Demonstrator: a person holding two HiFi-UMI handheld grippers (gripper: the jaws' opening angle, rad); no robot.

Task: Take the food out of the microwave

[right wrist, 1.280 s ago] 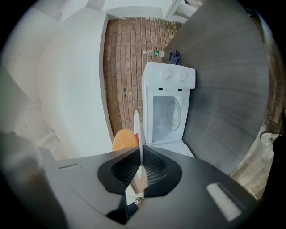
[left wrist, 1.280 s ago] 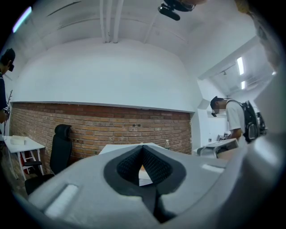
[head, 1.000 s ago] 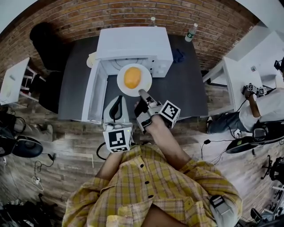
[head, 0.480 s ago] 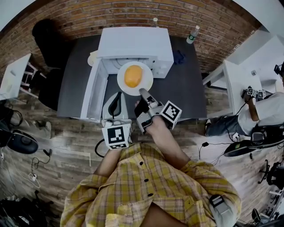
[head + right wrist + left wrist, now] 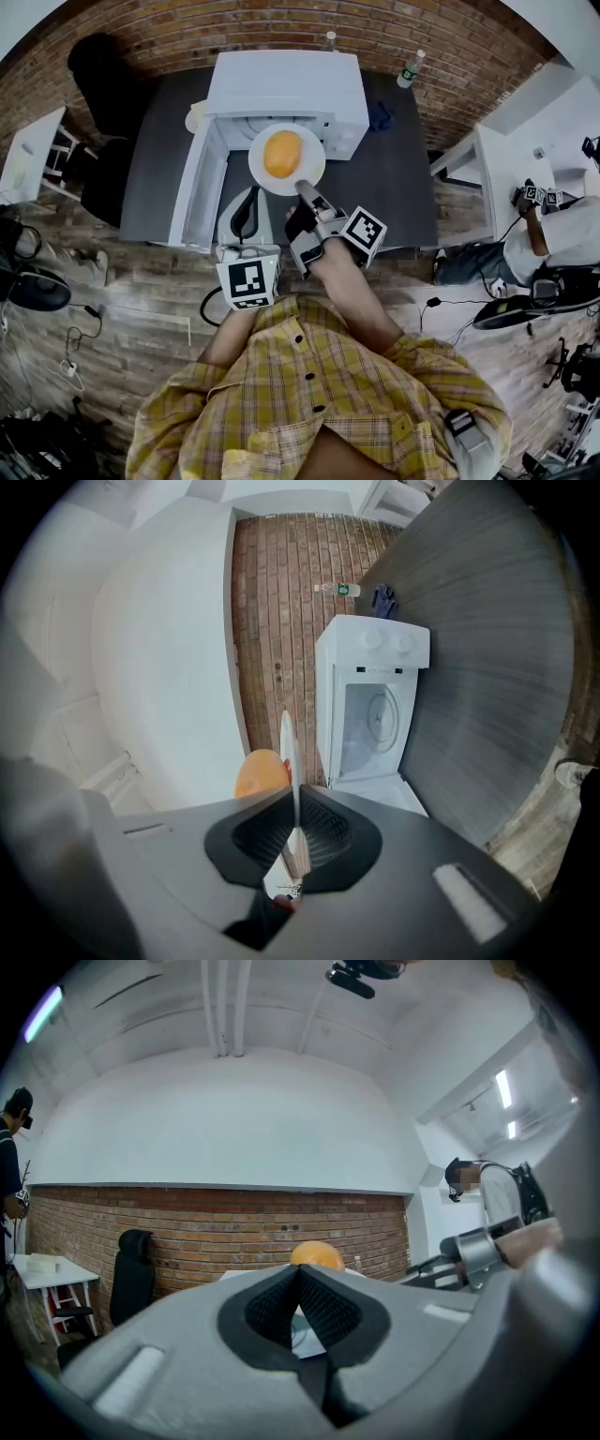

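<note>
Dark surface (image 5: 394, 187) carries the open microwave (image 5: 281, 89). Right tool (image 5: 305, 192) pinches the plate (image 5: 314, 164) rim, with the food (image 5: 282, 154) at the microwave's mouth. Left tool (image 5: 300, 1274) is pressed together, empty. Best: keep the plate level and withdraw slowly.

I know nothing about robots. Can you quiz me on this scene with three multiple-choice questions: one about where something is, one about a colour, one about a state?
1. Where is the plate? A. held in front of the microwave B. inside it C. on top of it
2. What colour is the food? A. green B. blue C. orange
3. The microwave's door is: A. shut B. open C. missing

Answers: A, the fingers of the right gripper pinch its rim outside the empty oven; C, an orange lump sits on it; B, it stands open to the left.
</note>
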